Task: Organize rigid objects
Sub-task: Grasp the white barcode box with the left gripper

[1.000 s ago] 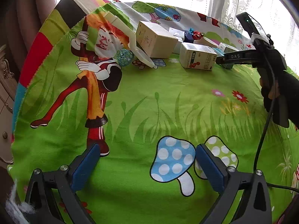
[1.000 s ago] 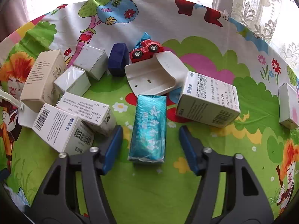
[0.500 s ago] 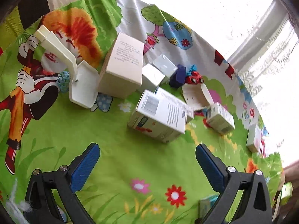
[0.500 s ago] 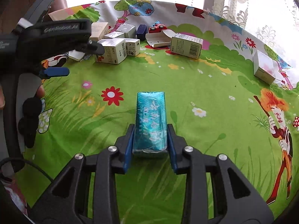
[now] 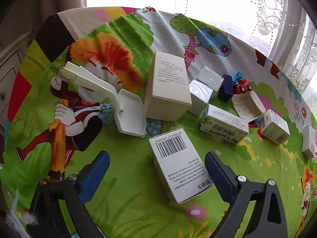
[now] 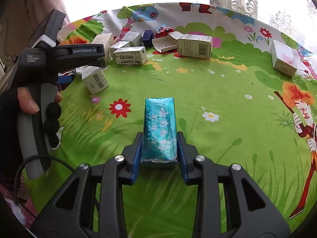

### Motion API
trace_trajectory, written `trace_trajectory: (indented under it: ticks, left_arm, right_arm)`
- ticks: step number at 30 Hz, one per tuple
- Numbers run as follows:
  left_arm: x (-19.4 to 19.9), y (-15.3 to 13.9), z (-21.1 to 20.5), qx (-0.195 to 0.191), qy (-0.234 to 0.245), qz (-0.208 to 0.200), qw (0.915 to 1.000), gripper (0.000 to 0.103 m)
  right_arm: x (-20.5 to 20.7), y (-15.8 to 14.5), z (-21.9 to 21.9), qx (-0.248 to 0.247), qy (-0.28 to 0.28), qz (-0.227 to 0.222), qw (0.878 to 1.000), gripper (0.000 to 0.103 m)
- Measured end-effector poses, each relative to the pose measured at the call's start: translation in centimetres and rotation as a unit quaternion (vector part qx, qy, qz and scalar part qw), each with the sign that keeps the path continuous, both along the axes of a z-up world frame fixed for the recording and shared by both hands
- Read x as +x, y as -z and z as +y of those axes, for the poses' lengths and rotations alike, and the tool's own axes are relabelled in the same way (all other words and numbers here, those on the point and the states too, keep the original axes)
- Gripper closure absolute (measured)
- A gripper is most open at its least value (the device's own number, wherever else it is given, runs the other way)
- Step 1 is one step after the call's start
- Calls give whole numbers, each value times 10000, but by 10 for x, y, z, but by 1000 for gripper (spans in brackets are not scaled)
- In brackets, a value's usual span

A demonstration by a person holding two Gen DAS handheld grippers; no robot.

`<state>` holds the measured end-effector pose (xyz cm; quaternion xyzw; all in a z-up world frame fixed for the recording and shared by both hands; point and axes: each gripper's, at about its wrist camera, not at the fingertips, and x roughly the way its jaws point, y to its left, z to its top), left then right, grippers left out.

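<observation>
My left gripper (image 5: 156,164) hovers over a white box with a barcode (image 5: 178,164) that lies on the cartoon cloth. Its jaws are closing, with the box between them. The right pad is close to the box; a wide gap stays at the left pad. In the right wrist view my right gripper (image 6: 159,138) is shut on a teal foil-wrapped box (image 6: 159,123), whose far end juts out over the green cloth. The same white box (image 6: 95,79) shows under the left gripper's fingers at the left.
Behind the white box lie a big cream box (image 5: 168,87), an open white case (image 5: 128,115), several small white boxes, a navy block (image 5: 225,89) and a red toy car (image 5: 242,86). A lone box (image 6: 283,59) sits far right. A hand (image 6: 25,103) holds the left tool.
The left gripper swung from bare cloth to the pile and now straddles the white barcode box. The right gripper shut on the teal box and drew it back from the pile.
</observation>
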<state>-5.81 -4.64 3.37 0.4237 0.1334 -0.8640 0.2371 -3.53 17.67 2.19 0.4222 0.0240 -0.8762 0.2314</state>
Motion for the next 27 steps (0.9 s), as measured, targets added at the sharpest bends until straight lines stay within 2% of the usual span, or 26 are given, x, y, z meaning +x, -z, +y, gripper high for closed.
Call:
trace_trajectory:
  ticks: [1,4,7,11,12,13,14,15,17,18,20,25,27]
  left_arm:
    - [11,-1,-6,-3,-16,-84,10000,5]
    - [37,2,-18,442,55,-282,9986,6]
    - [41,7,-18,216,126,-179,9995,6]
    - [24,16,-23,27,203,-32,9998,7]
    - [19,21,-22,-21,377,-84,9993,11]
    - [18,25,-20,-80,541,-136,9984,31]
    - [23,23,-16,-197,642,-13,9977,61]
    - [29,23,-12,-162,806,-7,9966,63]
    - [43,24,-1,-142,1249,30,9921,63]
    - [51,26,5,-225,1399,52,9899,63]
    - [63,31,10,-132,1660,71,9860,63]
    - [91,34,6,-86,1971,142,9802,63]
    - [94,47,0,-110,2014,155,9793,63]
  right_arm:
    - [0,0,0,-19,3,-7,10000,66]
    - [-1,1,1,-73,12,-28,10000,66]
    - [-1,1,1,-69,17,-26,10000,66]
    - [-1,0,0,10,21,2,10000,66]
    - [-1,0,-1,39,25,12,10000,66]
    - [0,0,-1,68,24,24,10000,66]
    - [0,0,-2,93,27,34,9999,66]
    - [0,0,-3,121,29,50,9999,66]
    - [1,-1,-4,181,42,72,9998,66]
    - [1,-1,-5,194,44,75,9998,66]
    - [2,0,-6,253,46,94,9996,66]
    - [5,0,-14,544,67,191,9983,66]
    - [8,0,-17,670,116,229,9974,66]
